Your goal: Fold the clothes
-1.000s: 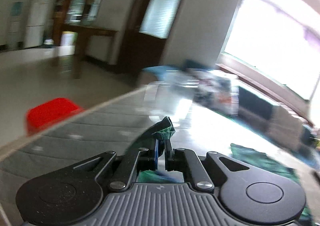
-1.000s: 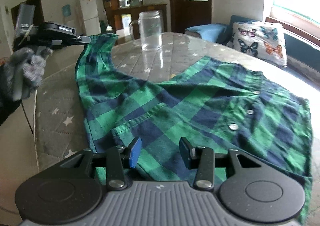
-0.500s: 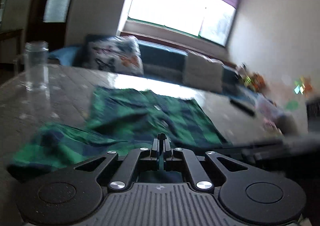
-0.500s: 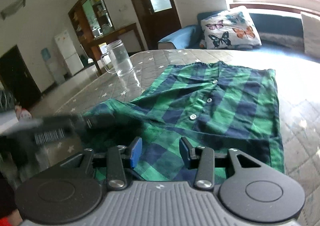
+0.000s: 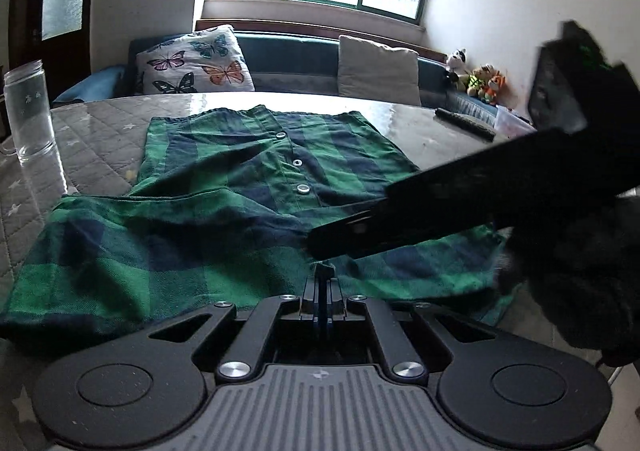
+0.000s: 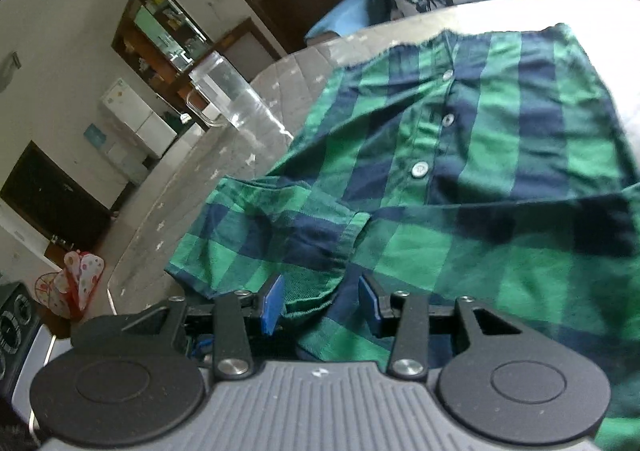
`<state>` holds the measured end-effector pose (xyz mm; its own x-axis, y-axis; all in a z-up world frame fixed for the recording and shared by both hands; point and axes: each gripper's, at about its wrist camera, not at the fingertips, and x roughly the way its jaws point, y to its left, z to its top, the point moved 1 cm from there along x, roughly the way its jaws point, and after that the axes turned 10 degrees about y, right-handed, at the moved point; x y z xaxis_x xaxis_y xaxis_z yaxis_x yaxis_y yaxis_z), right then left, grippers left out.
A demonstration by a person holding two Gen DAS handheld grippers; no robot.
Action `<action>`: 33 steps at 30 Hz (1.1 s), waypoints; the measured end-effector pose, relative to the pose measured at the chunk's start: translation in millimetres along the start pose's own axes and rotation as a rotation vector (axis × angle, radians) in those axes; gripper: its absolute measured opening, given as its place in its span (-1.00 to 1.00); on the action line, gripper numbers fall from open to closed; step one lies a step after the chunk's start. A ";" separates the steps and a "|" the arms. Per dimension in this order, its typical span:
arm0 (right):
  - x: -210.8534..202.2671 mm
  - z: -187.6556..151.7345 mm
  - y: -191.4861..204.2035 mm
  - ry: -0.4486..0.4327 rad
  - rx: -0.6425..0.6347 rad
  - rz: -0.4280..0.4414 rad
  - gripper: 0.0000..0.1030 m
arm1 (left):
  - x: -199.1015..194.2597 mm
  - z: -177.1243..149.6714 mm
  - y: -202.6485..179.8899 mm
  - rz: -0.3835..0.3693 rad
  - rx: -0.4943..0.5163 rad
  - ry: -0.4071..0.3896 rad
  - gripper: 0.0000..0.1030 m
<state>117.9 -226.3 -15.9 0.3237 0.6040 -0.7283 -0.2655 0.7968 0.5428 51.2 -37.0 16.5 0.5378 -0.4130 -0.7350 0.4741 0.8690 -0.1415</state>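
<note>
Left gripper (image 5: 321, 293), jaws pressed together on a fold of the green plaid shirt (image 5: 224, 187) spread on the table (image 5: 100, 147); right gripper (image 6: 320, 301) spread over the near sleeve: early release could let the fold slump.

left gripper (image 5: 321, 283) jaws pressed fully together, pads meeting with a thin edge of the plaid shirt (image 5: 208, 211) pinched at the tips. it points forward and down. right gripper (image 6: 321, 301) jaws stand partly apart, blue pads not pressing anything, shirt fabric bunched in the gap between them. it is rolled to one side and angled down. in the left wrist view the right gripper (image 5: 460, 203) crosses as a dark blurred bar from the right edge, gloved hand (image 5: 580, 283) behind it.
</note>
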 end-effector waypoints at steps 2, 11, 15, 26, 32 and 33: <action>8.9 1.3 1.6 0.008 0.005 -0.009 -0.18 | 0.9 0.0 -0.4 0.001 0.011 0.001 -0.90; -2.4 3.8 8.3 -0.042 0.008 -0.030 -0.94 | -24.2 -5.5 8.8 0.071 0.055 -0.053 -0.28; -24.2 8.1 11.5 -0.110 -0.012 -0.042 -0.98 | -45.7 -13.7 25.9 0.199 0.047 -0.110 -0.08; -32.3 13.1 7.3 -0.090 0.001 -0.057 -0.72 | -51.4 -38.6 91.7 0.473 -0.076 -0.074 0.34; 3.5 6.3 3.9 -0.003 0.033 -0.039 -0.62 | -48.3 -46.1 106.4 0.507 -0.113 -0.054 0.49; 8.8 5.7 4.6 0.008 0.035 -0.035 -0.60 | -48.1 -47.1 107.9 0.508 -0.117 -0.052 0.50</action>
<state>124.8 -217.3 -17.5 0.3249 0.5757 -0.7503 -0.2222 0.8176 0.5311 43.7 89.5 5.3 0.7153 0.0580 -0.6965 0.0652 0.9867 0.1490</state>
